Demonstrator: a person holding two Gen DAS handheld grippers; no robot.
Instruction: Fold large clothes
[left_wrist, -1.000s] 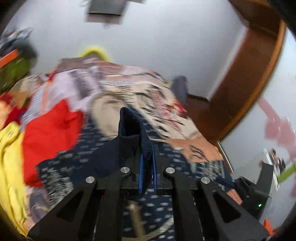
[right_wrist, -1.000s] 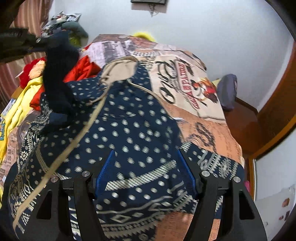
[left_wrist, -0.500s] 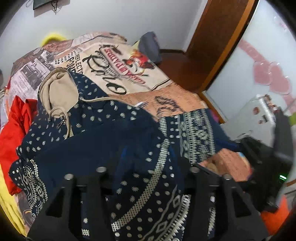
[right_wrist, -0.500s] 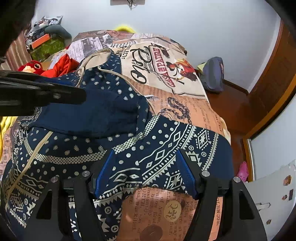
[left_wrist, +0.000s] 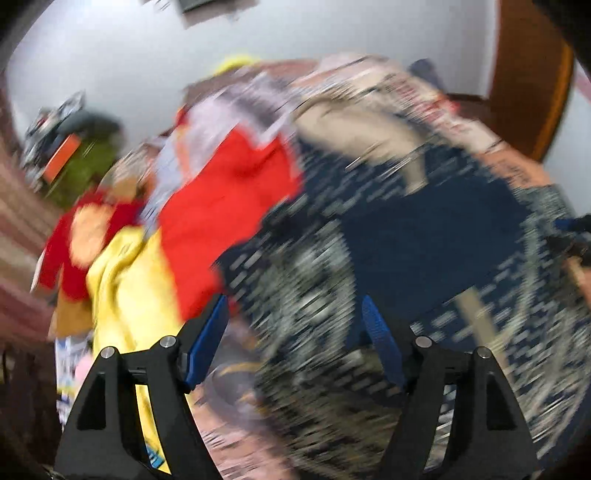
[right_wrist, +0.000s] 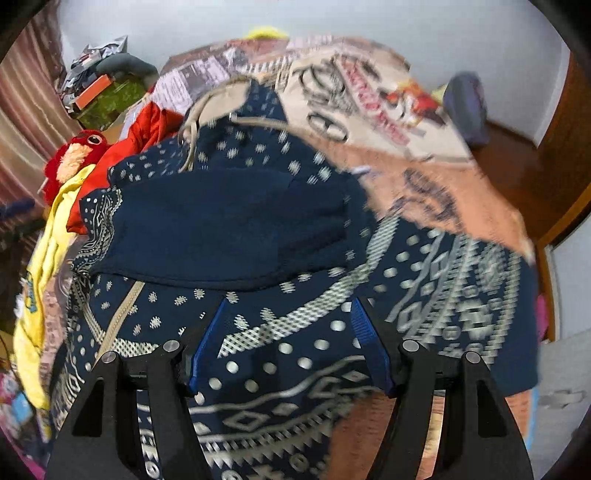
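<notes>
A navy hoodie with white patterns (right_wrist: 280, 332) lies spread on the bed, its beige-lined hood (right_wrist: 221, 96) at the far end. One plain navy sleeve (right_wrist: 221, 229) is folded across the chest. The hoodie shows blurred in the left wrist view (left_wrist: 424, 229). My left gripper (left_wrist: 295, 332) is open and empty above the hoodie's left side. My right gripper (right_wrist: 288, 332) is open and empty over the hoodie's lower part.
A red garment (left_wrist: 229, 199) and a yellow garment (left_wrist: 125, 288) lie left of the hoodie, with a red plush toy (right_wrist: 74, 155). The bedspread (right_wrist: 406, 122) has printed text. A wooden door (left_wrist: 528, 74) is at the right, and a cluttered shelf (right_wrist: 103, 85) at the far left.
My left gripper let go of the navy sleeve, which now lies folded across the hoodie, opened, and swung left. My right gripper stayed open and shifted slightly.
</notes>
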